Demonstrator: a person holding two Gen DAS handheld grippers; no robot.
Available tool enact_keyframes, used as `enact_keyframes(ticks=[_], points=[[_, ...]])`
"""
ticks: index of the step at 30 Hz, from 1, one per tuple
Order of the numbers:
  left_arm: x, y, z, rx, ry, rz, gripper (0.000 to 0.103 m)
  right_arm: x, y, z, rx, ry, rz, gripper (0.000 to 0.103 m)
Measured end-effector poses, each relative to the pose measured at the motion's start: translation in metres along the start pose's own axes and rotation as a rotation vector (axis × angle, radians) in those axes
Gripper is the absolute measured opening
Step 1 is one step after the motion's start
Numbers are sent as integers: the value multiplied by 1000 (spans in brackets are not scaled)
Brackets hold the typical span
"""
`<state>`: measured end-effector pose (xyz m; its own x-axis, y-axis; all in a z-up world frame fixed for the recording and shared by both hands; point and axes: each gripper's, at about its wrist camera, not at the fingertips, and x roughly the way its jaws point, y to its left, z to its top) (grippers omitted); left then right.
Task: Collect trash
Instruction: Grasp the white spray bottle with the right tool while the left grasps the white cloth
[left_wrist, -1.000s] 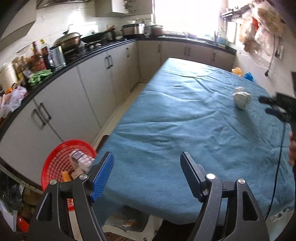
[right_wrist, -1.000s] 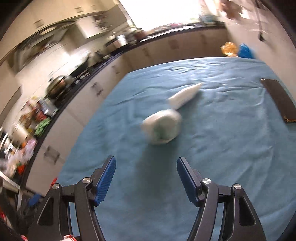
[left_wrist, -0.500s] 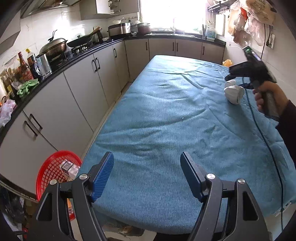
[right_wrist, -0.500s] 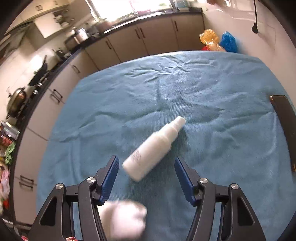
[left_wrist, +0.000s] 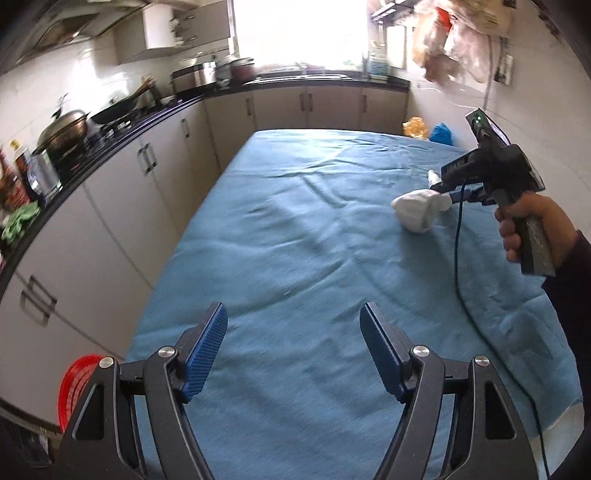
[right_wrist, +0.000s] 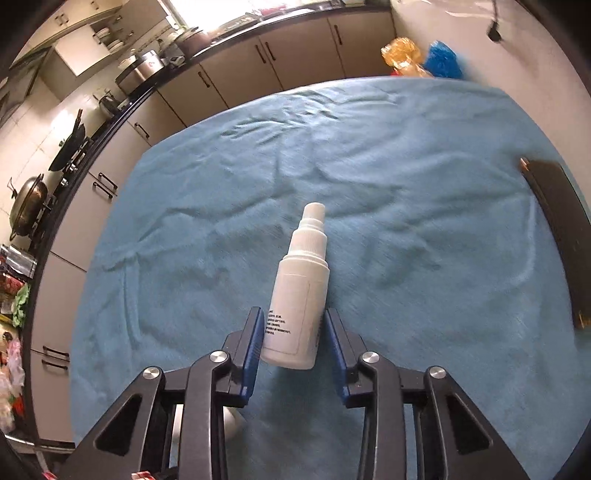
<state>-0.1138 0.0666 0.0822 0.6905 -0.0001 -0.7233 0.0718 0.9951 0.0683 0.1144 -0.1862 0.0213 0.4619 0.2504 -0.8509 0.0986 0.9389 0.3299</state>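
Observation:
A white spray bottle (right_wrist: 301, 295) lies on the blue tablecloth (right_wrist: 406, 221). My right gripper (right_wrist: 295, 328) is shut on the bottle's base, its blue pads against both sides. In the left wrist view the right gripper (left_wrist: 448, 184) reaches over a crumpled white tissue wad (left_wrist: 419, 208), with only the bottle's tip (left_wrist: 433, 176) showing. My left gripper (left_wrist: 293, 345) is open and empty above the near end of the table. A red trash basket (left_wrist: 79, 384) stands on the floor at the lower left.
A dark phone (right_wrist: 557, 236) lies at the table's right edge. Kitchen cabinets and a counter with pots (left_wrist: 70, 129) run along the left. Orange and blue bags (right_wrist: 424, 59) sit beyond the far end. A cable (left_wrist: 458, 258) trails from the right gripper.
My right gripper moved forward past the tissue wad and closed on the spray bottle. My left gripper swung right and up, so less of the red basket shows.

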Motion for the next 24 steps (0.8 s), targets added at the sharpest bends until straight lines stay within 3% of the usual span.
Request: enact_keyframes(ticks=[6, 9, 16, 24], points=[[29, -36, 31, 36, 20, -41, 73, -19, -38, -15, 44, -21, -7, 36], [49, -48, 46, 30, 52, -74, 73, -26, -47, -28, 31, -57, -63, 33], [108, -85, 76, 43, 95, -116, 73, -30, -45, -42, -59, -163, -77, 33], [154, -121, 97, 108, 83, -156, 73, -29, -52, -44, -79, -198, -27, 33]])
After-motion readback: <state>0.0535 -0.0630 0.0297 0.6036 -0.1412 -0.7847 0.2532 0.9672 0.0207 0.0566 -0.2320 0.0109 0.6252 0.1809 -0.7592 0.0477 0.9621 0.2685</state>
